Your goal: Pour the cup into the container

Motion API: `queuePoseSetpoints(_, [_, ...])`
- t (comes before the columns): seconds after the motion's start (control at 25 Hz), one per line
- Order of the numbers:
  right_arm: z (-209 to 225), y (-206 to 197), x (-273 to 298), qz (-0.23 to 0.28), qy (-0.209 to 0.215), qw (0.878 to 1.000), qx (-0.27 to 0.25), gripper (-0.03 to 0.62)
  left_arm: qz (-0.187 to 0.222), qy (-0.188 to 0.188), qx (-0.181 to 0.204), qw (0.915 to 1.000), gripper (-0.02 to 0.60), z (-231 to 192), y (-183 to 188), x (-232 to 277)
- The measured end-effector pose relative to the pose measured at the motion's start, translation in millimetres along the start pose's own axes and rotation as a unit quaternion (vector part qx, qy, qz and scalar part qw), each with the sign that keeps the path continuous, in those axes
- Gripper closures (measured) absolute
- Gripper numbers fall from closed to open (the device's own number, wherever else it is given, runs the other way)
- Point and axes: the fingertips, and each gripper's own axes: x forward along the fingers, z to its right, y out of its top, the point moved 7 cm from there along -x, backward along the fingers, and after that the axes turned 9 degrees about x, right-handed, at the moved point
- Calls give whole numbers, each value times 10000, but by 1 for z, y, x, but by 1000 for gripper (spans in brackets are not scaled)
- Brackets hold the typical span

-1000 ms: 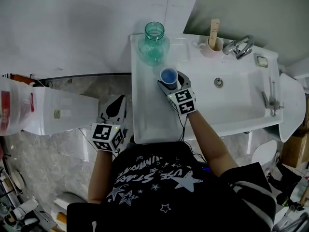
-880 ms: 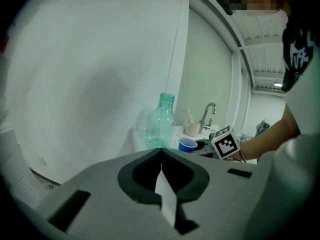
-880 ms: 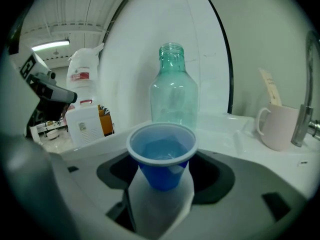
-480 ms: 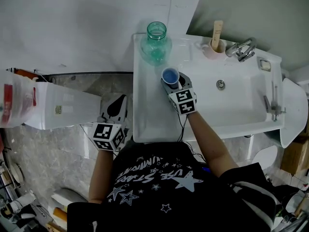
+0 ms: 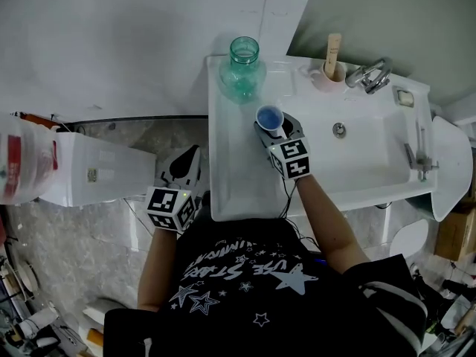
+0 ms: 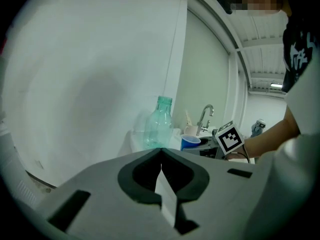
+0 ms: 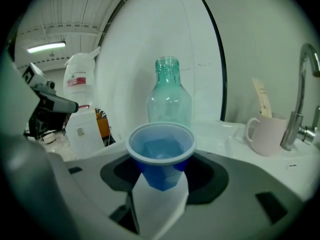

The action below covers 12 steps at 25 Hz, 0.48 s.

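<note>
A small blue cup (image 5: 269, 116) with liquid in it stands upright between the jaws of my right gripper (image 5: 277, 129), over the flat left part of the white sink (image 5: 223, 184). In the right gripper view the cup (image 7: 161, 151) is held by its lower body, and the right gripper (image 7: 161, 174) is shut on it. The clear green bottle (image 5: 242, 69) is open-topped and stands just beyond the cup, at the sink's back left corner (image 7: 170, 99). My left gripper (image 5: 186, 168) hangs left of the sink and below its level. Its jaws are shut and hold nothing (image 6: 161, 156).
A pink mug (image 5: 327, 71) with a flat stick in it and a chrome tap (image 5: 368, 74) stand at the back of the sink basin (image 5: 372, 147). A white box-like unit (image 5: 89, 173) and a white jug with a red label (image 5: 22, 162) sit to the left on the floor side.
The right jaws have drawn in onto the blue cup. Cup and gripper have shifted slightly right. The left gripper has stayed put.
</note>
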Motion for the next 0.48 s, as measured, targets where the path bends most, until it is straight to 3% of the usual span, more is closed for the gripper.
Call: queuePoseSetpoints(0.48, [6, 63, -35, 207, -400, 9987, 244, 341, 285, -563, 232, 9977, 569, -26, 25, 19])
